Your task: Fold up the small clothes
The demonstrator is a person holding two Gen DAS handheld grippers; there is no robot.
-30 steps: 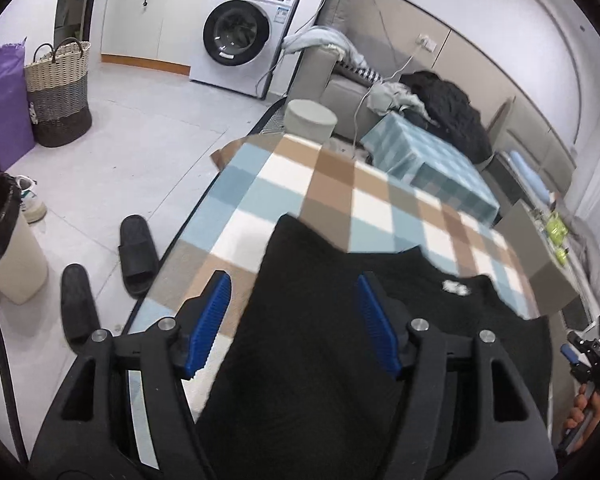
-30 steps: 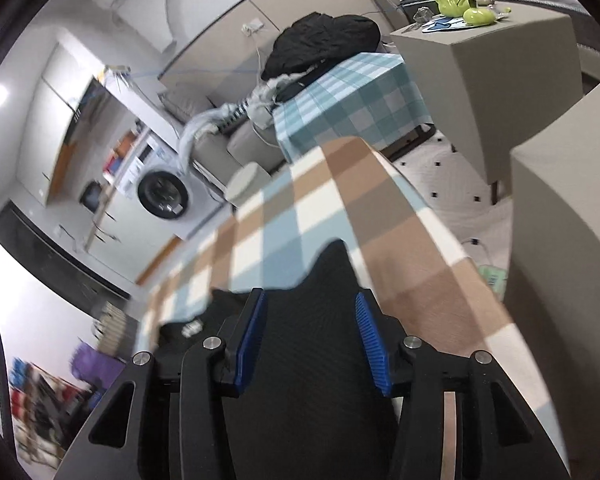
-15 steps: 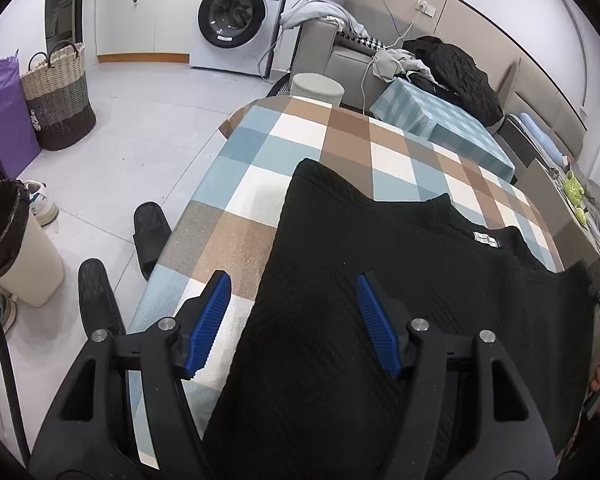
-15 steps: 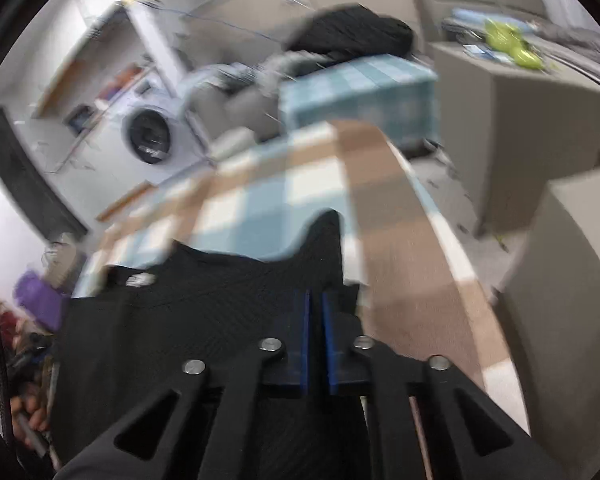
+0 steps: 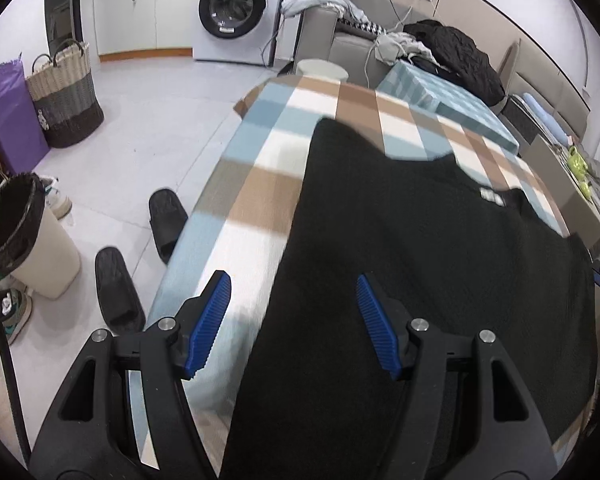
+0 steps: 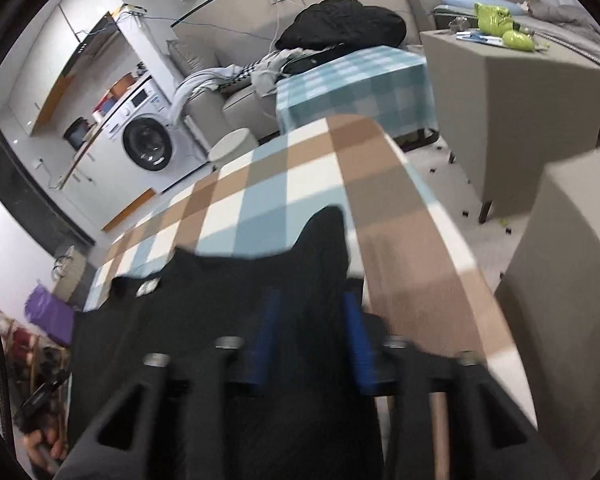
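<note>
Black top [image 5: 420, 264] lying spread on the checked tablecloth [image 5: 260, 184]. Left gripper [image 5: 294, 322] jaws wide apart, empty, straddling the top's edge. Right gripper [image 6: 310, 340], blurred, jaws partly apart, holding nothing. Risk: a shallow pinch slips, leaving a crooked fold.

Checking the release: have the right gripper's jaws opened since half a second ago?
Yes. The right gripper jaws, shut together half a second ago, now stand apart over the black knit garment on the checked tablecloth.

One black garment [image 5: 420, 280], two slippers [image 5: 118, 292], one washing machine [image 5: 236, 8], one basket [image 5: 66, 96].
</note>
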